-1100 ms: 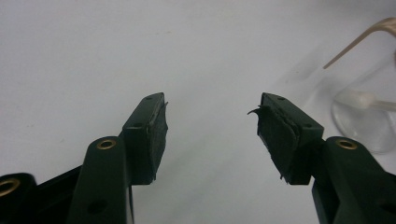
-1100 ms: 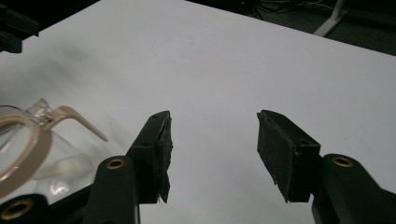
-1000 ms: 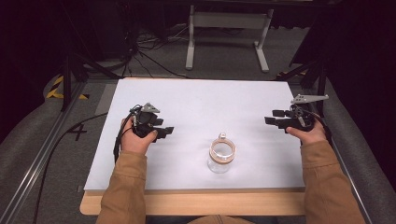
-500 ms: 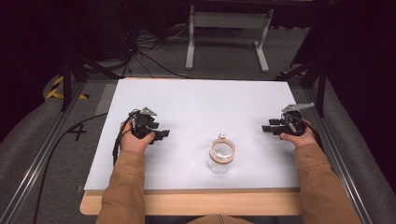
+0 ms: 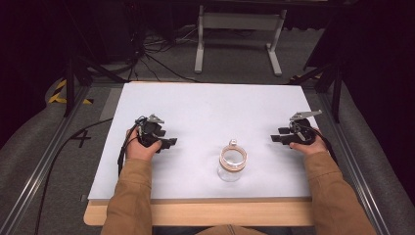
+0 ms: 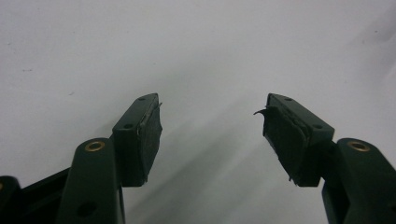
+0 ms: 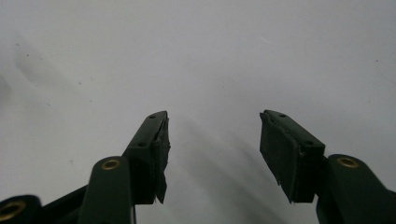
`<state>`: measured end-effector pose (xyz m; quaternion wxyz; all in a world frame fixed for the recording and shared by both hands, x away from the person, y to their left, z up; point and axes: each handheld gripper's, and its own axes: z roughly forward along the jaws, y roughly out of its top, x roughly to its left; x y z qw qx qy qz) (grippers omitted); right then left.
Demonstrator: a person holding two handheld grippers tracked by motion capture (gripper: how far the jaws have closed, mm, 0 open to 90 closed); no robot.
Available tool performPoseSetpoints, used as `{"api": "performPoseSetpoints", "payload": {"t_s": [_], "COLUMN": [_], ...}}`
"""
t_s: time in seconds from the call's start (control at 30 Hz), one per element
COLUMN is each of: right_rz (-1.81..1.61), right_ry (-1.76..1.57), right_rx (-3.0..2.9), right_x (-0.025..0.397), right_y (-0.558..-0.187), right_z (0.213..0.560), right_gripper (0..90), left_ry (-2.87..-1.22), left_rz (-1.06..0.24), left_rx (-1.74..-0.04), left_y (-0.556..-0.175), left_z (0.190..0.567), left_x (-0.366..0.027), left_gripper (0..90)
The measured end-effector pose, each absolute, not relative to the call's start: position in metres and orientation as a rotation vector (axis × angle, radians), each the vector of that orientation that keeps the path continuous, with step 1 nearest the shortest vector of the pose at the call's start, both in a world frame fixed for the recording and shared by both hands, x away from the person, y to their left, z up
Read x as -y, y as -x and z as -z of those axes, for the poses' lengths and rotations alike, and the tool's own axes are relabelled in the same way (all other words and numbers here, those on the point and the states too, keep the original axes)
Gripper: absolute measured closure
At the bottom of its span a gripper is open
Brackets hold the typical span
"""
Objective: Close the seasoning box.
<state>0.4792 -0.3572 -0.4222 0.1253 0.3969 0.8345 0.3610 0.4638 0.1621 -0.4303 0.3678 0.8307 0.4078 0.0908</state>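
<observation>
A clear glass jar (image 5: 232, 164) with a copper-coloured rim and a small stopper stands upright on the white table top (image 5: 215, 110), near its front edge and between my two hands. My left gripper (image 5: 170, 143) rests low on the table to the jar's left, pointing right; its jaws stand open over bare white surface (image 6: 212, 112). To the jar's right my right gripper (image 5: 275, 138) points left toward the jar, also low; its jaws are open with nothing between them (image 7: 212, 123). Both grippers are apart from the jar.
The white board lies on a wooden table (image 5: 205, 213). Metal rails (image 5: 44, 166) run along both sides. A white stand (image 5: 240, 29) and cables (image 5: 156, 58) lie on the grey floor beyond the far edge.
My right gripper has come down and inward toward the jar from a higher position at the table's right side. The left gripper has hardly moved.
</observation>
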Motion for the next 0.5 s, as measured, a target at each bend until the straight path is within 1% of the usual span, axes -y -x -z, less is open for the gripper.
{"api": "performPoseSetpoints", "payload": {"t_s": [0.5], "right_rz": [-1.045], "right_ry": [-1.148], "right_rx": [-2.429], "right_x": [0.3564], "right_y": [-0.4789], "right_z": [0.4209], "right_gripper": [42.2], "left_ry": [-2.130], "left_rz": [-0.232], "left_rx": [-1.043], "left_y": [-0.4628], "left_z": [0.4284], "left_x": [-0.1612], "left_gripper": [37.3]}}
